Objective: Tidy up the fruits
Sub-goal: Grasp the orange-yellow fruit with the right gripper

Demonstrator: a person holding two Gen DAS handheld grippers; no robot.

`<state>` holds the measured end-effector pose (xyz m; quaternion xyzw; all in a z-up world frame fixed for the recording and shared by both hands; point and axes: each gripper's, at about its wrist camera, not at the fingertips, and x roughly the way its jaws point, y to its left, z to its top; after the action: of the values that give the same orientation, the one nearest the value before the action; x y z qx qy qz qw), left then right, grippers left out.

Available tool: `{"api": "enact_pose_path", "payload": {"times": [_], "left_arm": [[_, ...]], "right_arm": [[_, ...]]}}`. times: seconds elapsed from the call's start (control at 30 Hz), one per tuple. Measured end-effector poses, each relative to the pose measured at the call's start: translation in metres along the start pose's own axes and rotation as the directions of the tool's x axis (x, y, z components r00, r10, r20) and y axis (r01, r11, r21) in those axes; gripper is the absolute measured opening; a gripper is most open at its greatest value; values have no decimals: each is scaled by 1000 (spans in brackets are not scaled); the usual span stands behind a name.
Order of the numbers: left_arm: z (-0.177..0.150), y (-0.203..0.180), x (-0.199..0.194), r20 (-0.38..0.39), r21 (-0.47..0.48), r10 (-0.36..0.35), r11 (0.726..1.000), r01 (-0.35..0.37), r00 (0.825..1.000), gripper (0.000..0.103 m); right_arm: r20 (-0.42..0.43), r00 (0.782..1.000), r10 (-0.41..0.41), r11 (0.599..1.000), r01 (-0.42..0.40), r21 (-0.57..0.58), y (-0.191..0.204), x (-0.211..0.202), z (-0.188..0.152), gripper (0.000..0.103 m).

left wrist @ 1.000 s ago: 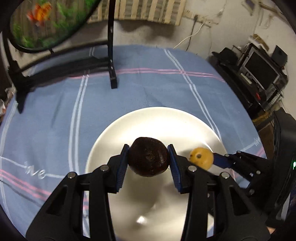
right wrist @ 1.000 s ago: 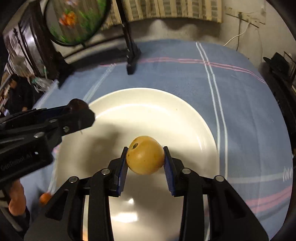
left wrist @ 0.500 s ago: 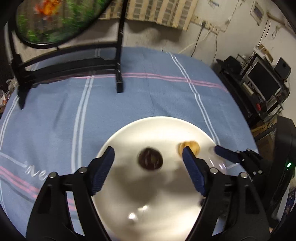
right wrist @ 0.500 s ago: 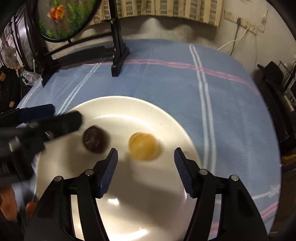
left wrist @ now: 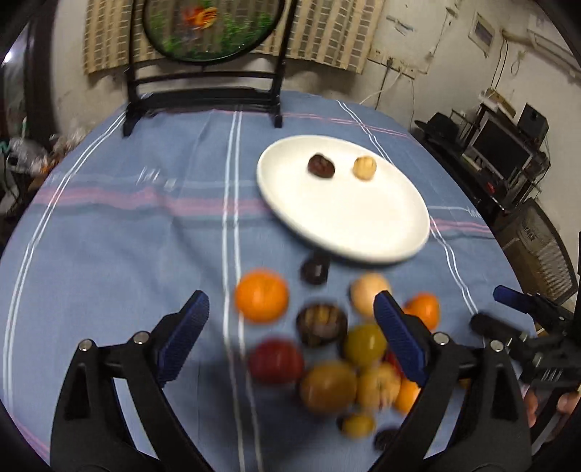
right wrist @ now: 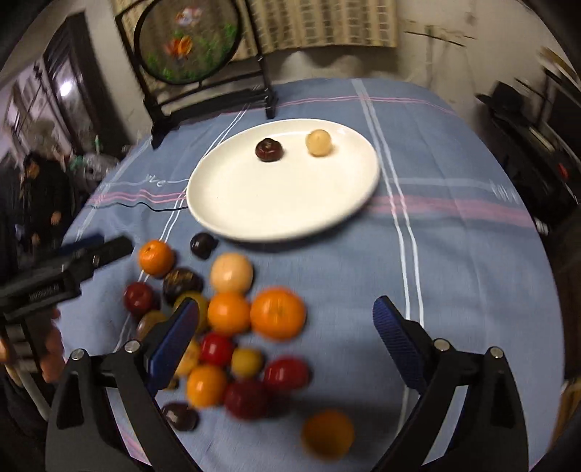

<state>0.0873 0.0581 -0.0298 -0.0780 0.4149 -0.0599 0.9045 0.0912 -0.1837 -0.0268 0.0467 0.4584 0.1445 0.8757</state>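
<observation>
A white plate (left wrist: 363, 232) (right wrist: 254, 214) holds a dark fruit (left wrist: 321, 166) (right wrist: 268, 149) and a pale yellow fruit (left wrist: 364, 167) (right wrist: 318, 143), side by side and apart. A pile of orange, red, yellow and dark fruits (left wrist: 326, 345) (right wrist: 225, 319) lies on the blue cloth in front of the plate. My left gripper (left wrist: 290, 341) is open and empty above the pile. My right gripper (right wrist: 287, 345) is open and empty above the pile's right side. The right gripper also shows at the right edge of the left wrist view (left wrist: 508, 308).
A round fish picture on a black stand (left wrist: 210, 29) (right wrist: 189, 47) stands at the table's far edge. One orange (right wrist: 328, 432) lies apart from the pile. Dark shelves with electronics (left wrist: 508, 145) stand to the right of the table.
Both grippers opened and let go of the dark fruit and the yellow fruit on the plate. Both then pulled back toward me, so the fruit pile has come into view.
</observation>
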Motion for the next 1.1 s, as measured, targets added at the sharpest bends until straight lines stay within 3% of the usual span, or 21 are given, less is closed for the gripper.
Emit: {"api": "enact_pose_path", "payload": {"times": [0.2, 0.27, 0.47, 0.6, 0.8, 0.83, 0.9, 0.93, 1.0, 1.1], "left_arm": [[-27, -2, -10, -2, 53, 57, 997, -57, 998, 94], [-30, -3, -11, -7, 53, 60, 997, -59, 998, 94], [-36, 0, -11, -26, 58, 79, 995, -77, 997, 94], [-41, 3, -11, -36, 64, 78, 995, -76, 996, 94], [-45, 8, -5, -62, 69, 98, 993, -93, 993, 94], [-45, 9, -5, -65, 69, 103, 993, -98, 993, 94], [-47, 12, -5, -71, 69, 114, 992, -109, 991, 94], [-47, 13, -5, -74, 67, 117, 991, -112, 990, 94], [-48, 15, -5, -78, 64, 120, 991, -115, 990, 94], [-48, 19, -5, -80, 69, 132, 990, -127, 988, 94]], "right_arm": [[4, 999, -50, 998, 50, 50, -6, -9, -4, 97], [11, 999, -34, 998, 33, 51, -4, -12, -4, 97], [35, 995, -92, 994, 94, -61, 7, -22, -22, 97], [-2, 990, -138, 985, 137, -105, 1, -21, -44, 97], [-59, 985, -163, 984, 158, -83, -16, -4, -69, 96], [-60, 985, -162, 983, 156, -94, -16, 0, -71, 93], [-93, 985, -143, 985, 133, -106, -17, 12, -75, 67], [-107, 986, -128, 988, 117, -98, -19, 17, -76, 60], [-61, 994, -87, 993, 81, -87, -22, 17, -78, 38], [-67, 997, -49, 997, 45, -58, -26, 13, -76, 38]]}}
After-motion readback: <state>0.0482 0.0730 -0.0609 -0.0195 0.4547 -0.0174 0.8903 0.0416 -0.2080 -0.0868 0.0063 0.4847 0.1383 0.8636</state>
